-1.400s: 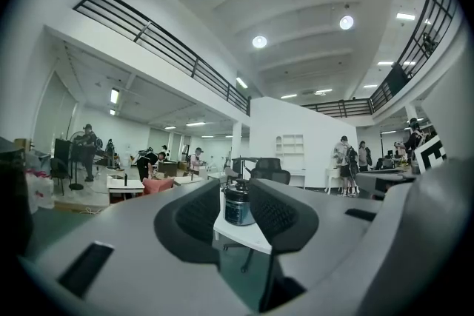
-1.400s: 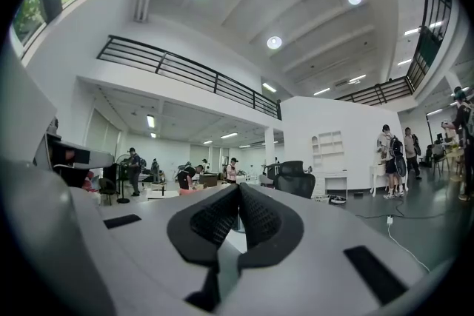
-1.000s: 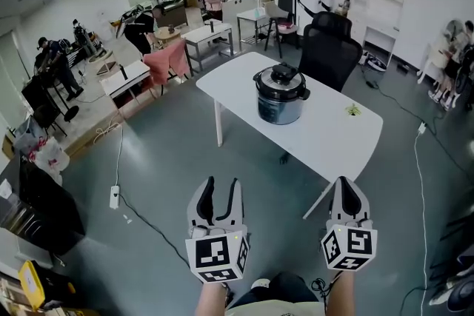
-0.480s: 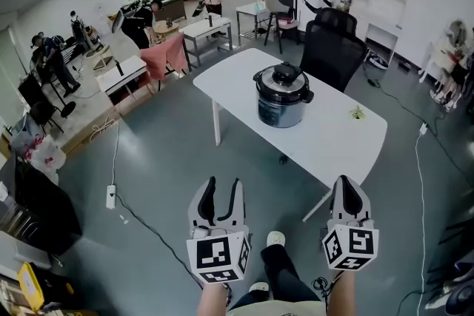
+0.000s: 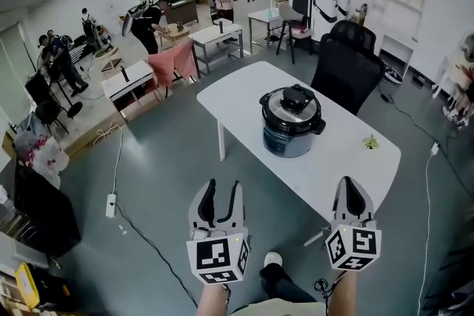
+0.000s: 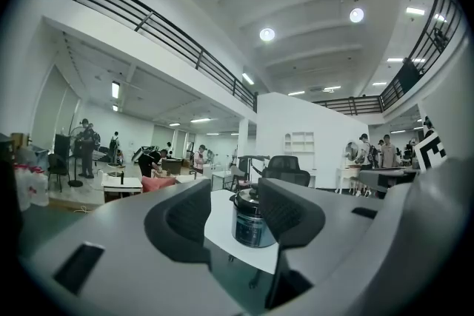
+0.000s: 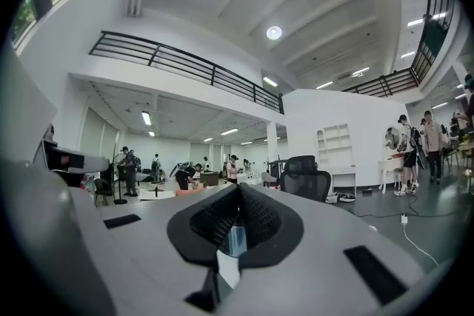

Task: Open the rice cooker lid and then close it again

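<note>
Though well short of the bench (image 5: 237, 89), already lined up on it. On the left gripper (image 5: 222, 186), fingers (image 6: 185, 214) parted to a middling gap, gripping nothing, only framing the distant rice cooker (image 5: 291, 122) between them. On the right gripper (image 7: 237, 222), fingers (image 7: 215, 222) pressed together, likewise empty. Both held level above the grey floor (image 5: 163, 181), side by side and near each other.

Judged to be the approach, ahead of any opening: no contact with the cooker, and the lid (image 5: 292, 106) down. Next, get within reach of the bench's near edge, then bring 1 gripper to the black handle on top of the lid. Best done with the left, being already spread; otherwise open the right first. Possibly a twist or a latch release needed before lifting, though impossible to tell from here. Worth steadying the pot with the other gripper so as not to drag it.

Only 1 container in play: the cooker, upright near the middle of the white bench, closed, contents hidden. Beyond it, a small green scrap (image 5: 370, 142) toward the bench's right end, well apart from the pot, and a black office chair (image 5: 346, 70) behind.
</note>
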`<act>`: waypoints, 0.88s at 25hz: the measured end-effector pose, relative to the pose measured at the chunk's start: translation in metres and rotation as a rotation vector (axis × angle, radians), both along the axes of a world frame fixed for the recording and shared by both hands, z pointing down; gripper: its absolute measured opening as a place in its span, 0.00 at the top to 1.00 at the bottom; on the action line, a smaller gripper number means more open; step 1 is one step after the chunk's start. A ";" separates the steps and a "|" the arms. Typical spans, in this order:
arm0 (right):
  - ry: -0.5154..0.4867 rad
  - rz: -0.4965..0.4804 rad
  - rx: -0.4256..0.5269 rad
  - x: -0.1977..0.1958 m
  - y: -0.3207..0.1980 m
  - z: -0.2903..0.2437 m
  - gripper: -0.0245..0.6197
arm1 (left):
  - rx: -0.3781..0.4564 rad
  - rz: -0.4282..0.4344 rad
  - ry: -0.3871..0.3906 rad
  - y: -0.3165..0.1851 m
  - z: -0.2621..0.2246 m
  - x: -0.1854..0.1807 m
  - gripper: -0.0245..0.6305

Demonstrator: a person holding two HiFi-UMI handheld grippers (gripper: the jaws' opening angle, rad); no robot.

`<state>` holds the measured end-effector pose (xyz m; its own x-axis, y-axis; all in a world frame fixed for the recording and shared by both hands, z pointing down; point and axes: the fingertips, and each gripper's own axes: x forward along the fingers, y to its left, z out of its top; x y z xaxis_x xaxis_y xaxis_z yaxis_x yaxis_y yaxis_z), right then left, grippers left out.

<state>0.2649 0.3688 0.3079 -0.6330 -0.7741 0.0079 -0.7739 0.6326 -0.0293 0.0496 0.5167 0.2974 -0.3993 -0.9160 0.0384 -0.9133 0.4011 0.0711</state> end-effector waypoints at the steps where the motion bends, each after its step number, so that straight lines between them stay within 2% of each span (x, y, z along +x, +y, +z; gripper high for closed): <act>1: -0.003 -0.003 0.000 -0.007 -0.018 -0.004 0.94 | 0.001 -0.004 -0.001 -0.017 -0.003 -0.007 0.67; 7: -0.019 -0.016 0.013 -0.048 -0.130 -0.021 0.94 | 0.017 -0.019 -0.012 -0.123 -0.020 -0.046 0.67; 12: -0.025 -0.014 0.013 -0.065 -0.200 -0.016 0.94 | 0.017 -0.016 -0.016 -0.191 -0.016 -0.065 0.67; 22: 0.001 0.010 -0.029 -0.113 -0.292 -0.001 0.94 | -0.029 0.014 0.015 -0.289 0.001 -0.117 0.67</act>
<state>0.1515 0.0765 0.3071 -0.6248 -0.7801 0.0309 -0.7806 0.6233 -0.0464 -0.0673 0.2275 0.2989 -0.3853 -0.9201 0.0710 -0.9179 0.3900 0.0729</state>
